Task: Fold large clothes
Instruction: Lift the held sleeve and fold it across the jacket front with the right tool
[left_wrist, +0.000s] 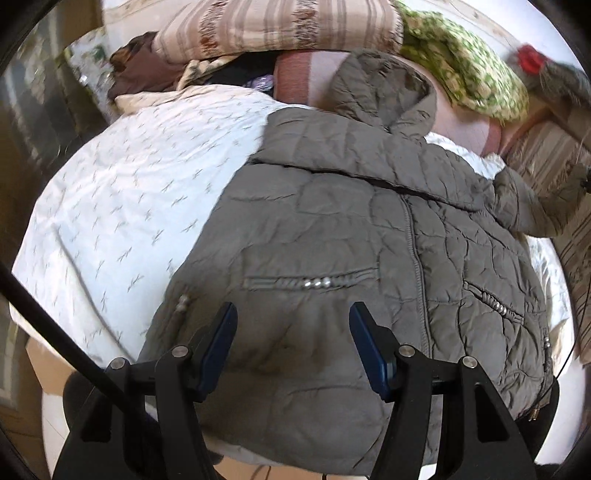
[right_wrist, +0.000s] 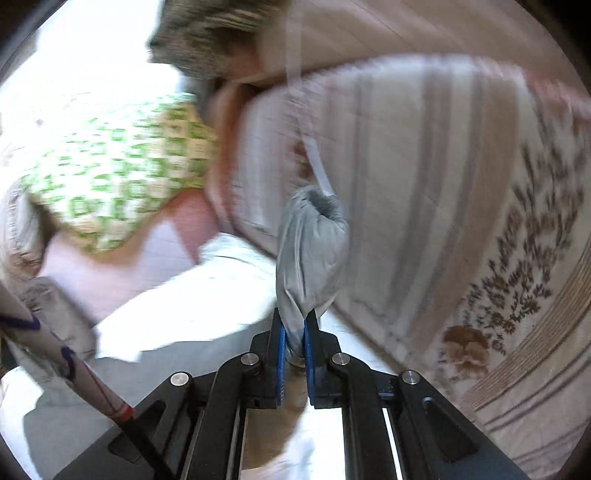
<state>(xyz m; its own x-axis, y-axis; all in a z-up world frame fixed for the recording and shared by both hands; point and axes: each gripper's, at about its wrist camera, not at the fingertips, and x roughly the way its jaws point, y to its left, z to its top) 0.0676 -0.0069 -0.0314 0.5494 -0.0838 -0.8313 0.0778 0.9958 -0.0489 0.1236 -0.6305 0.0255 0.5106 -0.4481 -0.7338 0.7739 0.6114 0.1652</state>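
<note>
Bed (left_wrist: 110, 192); jacket (left_wrist: 351, 221) under spread left tongs (left_wrist: 291, 314)

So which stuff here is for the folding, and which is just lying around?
For the folding:
- grey jacket, spread on the white sheet
- its sleeve, pinched in the right gripper
- left gripper, open above the jacket

Just lying around:
- green checked pillow
- striped blanket
- brown cloth

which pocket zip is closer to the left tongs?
The beaded pocket zip just beyond the open left tongs, left of the jacket's centre zipper. The other pocket lies off right.
</note>
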